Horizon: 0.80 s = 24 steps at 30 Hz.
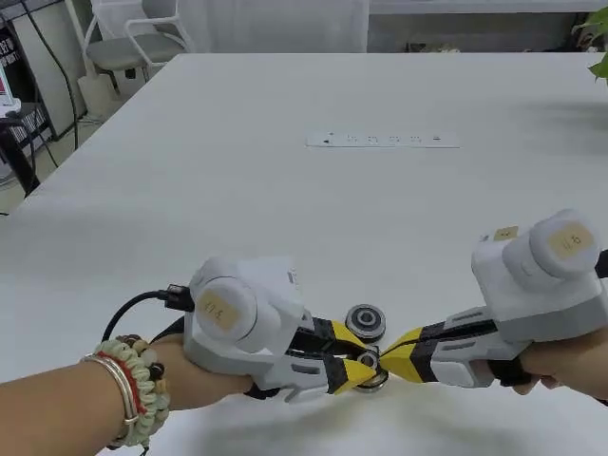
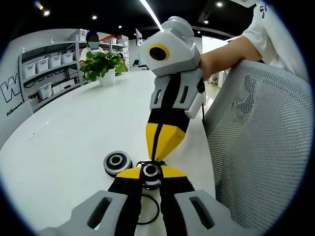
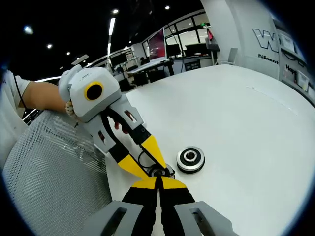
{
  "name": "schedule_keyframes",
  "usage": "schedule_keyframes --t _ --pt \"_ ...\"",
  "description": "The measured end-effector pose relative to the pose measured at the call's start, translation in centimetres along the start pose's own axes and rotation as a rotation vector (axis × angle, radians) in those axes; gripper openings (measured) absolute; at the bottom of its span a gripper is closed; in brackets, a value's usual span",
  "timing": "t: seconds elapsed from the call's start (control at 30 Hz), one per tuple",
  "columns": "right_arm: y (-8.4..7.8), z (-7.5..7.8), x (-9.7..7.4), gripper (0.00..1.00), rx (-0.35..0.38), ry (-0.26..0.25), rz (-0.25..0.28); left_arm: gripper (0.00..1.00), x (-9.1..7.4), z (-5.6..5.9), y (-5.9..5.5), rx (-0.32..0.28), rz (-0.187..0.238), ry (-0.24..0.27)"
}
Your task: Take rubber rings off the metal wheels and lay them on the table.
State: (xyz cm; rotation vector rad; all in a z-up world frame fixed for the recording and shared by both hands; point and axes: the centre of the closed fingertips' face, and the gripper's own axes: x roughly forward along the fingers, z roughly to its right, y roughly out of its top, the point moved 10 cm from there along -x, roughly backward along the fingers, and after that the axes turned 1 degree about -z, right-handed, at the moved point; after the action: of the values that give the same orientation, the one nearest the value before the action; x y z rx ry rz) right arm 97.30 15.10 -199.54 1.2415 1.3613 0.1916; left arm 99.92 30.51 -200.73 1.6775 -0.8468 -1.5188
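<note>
- Clamping one metal wheel (image 2: 151, 173) between its closed jaws, the left gripper (image 1: 358, 361) rests low over the table (image 1: 285, 199).
- A loose rubber ring (image 2: 157, 210) lies beneath those jaws.
- A second wheel (image 1: 366, 321) lies just beside.
- The right gripper (image 1: 388, 359) touches the clamped wheel's rim, jaws pressed together.

Lighting: bright, even, from overhead; ceiling strip light (image 2: 150, 12) and spot lamps (image 3: 114, 11) burn out to pure white. White table (image 1: 285, 190) pale, mild glare. Shadows: soft, diffuse. Focus: sharp centrally. Distortion: strong fisheye bending at the gripper views' edges.
</note>
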Motion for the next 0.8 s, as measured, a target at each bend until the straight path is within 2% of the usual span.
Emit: schedule_keyframes --t 0.07,0.13,0.17,0.23,0.4,0.6,0.7,0.8 --pt "0.41 -0.39 0.15 0.0 -0.012 0.031 0.038 0.08 0.06 0.03 0.03 0.0 0.001 0.001" --pt "0.61 -0.49 0.09 0.0 -0.026 0.019 0.021 0.08 0.11 0.04 0.07 -0.001 0.001 0.003" --pt "0.52 -0.3 0.06 0.0 -0.052 -0.002 0.008 0.08 0.12 0.03 0.07 -0.002 0.001 0.003" --pt "0.24 -0.23 0.07 0.0 -0.033 0.008 0.008 0.08 0.11 0.04 0.06 -0.004 0.002 0.004" --pt "-0.03 0.23 -0.03 0.0 0.0 -0.02 -0.012 0.08 0.1 0.03 0.04 -0.007 0.003 0.005" --pt "-0.11 0.36 -0.04 0.0 0.022 -0.026 -0.013 0.08 0.09 0.01 0.02 -0.019 0.003 0.006" --pt "-0.1 0.39 -0.07 0.0 0.023 -0.028 -0.012 0.08 0.05 -0.07 0.13 -0.023 -0.008 0.004" --pt "-0.06 0.42 -0.1 0.0 0.025 -0.028 -0.008 0.09 -0.08 -0.21 0.46 -0.05 -0.027 -0.001"
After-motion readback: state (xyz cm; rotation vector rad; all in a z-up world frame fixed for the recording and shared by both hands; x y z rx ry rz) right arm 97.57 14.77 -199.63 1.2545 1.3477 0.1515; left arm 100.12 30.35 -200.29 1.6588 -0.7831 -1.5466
